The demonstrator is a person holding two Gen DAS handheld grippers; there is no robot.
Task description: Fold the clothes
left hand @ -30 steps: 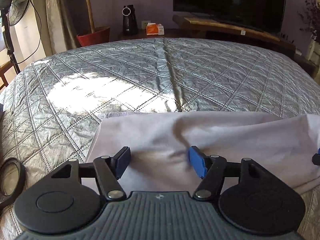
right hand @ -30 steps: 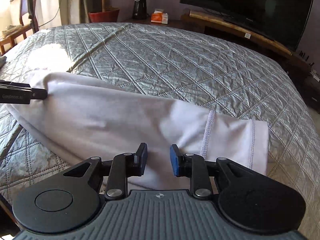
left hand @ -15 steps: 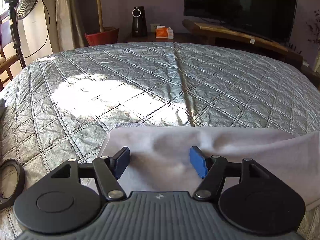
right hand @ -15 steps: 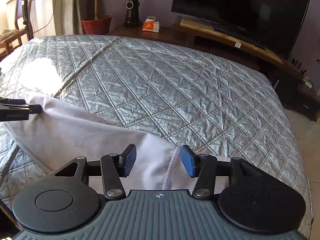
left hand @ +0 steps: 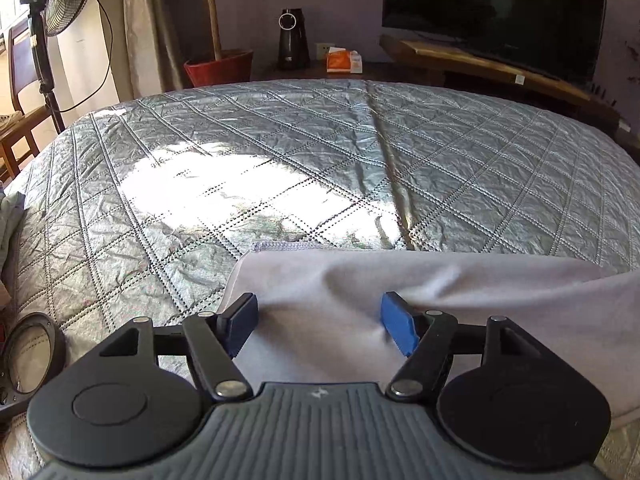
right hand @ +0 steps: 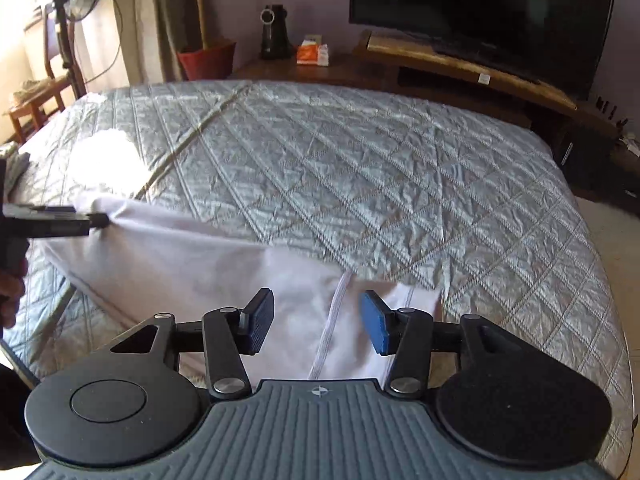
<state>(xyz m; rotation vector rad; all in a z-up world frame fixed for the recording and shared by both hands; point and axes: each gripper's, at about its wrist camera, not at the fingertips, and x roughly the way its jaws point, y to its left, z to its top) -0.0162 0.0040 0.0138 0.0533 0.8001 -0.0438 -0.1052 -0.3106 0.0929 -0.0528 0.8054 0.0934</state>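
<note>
While the blue ribbed pads of the left gripper (left hand: 320,330) and the right gripper (right hand: 318,327) are seen spread and opening, with soft white cloth lying beneath the gaps but pressed by neither pair, nothing is gripped. The white garment (right hand: 192,268), smooth and matte with a stitched seam (right hand: 329,328), is laid folded along the near edge of the bed. The bed's crinkled, shiny, diamond-quilted silver bedspread (left hand: 460,176) is lit by a sun patch.
</note>
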